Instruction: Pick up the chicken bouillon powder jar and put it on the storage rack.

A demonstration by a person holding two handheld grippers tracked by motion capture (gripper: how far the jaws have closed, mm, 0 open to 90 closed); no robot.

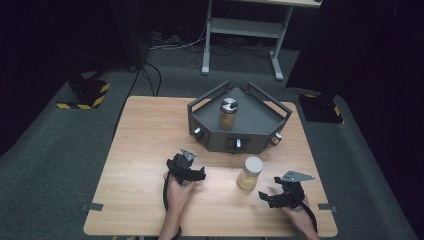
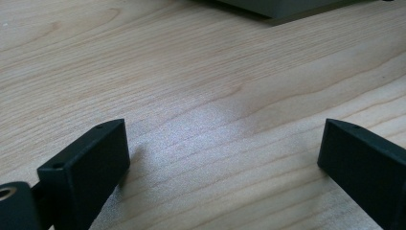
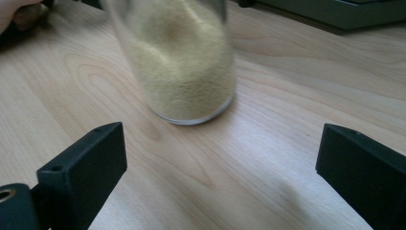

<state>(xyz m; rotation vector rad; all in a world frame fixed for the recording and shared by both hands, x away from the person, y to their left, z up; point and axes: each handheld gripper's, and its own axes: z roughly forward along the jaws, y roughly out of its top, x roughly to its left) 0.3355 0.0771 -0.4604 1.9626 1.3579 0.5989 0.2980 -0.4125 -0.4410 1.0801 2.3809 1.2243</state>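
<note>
From the high view, a jar of yellowish grain (image 1: 249,173) with a pale lid is standing upright on the wooden table (image 1: 145,140), just in front of the dark grey tray (image 1: 260,127). The right gripper (image 1: 266,196) is resting just beside the jar, on the jar's near right side, with its jaws spread and holding nothing; the left gripper (image 1: 201,173) is lying farther from the jar, on its left, also released. A second jar with a metal lid (image 1: 228,113) is sitting inside the tray.

In the left gripper view, the jaws are gaping over bare table, the tray's edge (image 2: 287,8) beyond.

In the right gripper view, the jar (image 3: 179,57) is standing straight ahead between the open jaws' lines, its long axis vertical, with nothing blocking the approach.
</note>
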